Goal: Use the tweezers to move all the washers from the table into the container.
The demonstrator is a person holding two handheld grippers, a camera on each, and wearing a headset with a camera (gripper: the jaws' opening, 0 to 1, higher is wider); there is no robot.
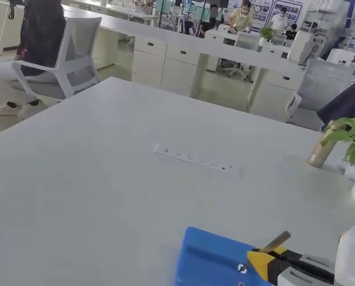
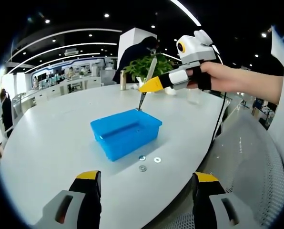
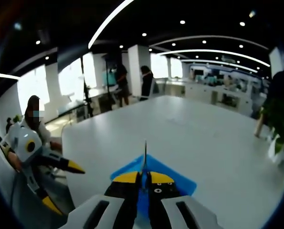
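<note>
My left gripper view catches three washers [image 2: 142, 168] on the table [image 2: 46, 143], just beside one blue container [image 2: 125, 132]; the head view gives that container's corner. My left gripper [image 2: 147, 176] has its jaws spread. My right gripper [image 3: 143, 177] pinches one pair of tweezers [image 3: 145, 155], tip above the container.

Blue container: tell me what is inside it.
In the left gripper view the blue container looks empty, with the tweezers tip at its far corner. Its near wall hides part of the floor.
</note>
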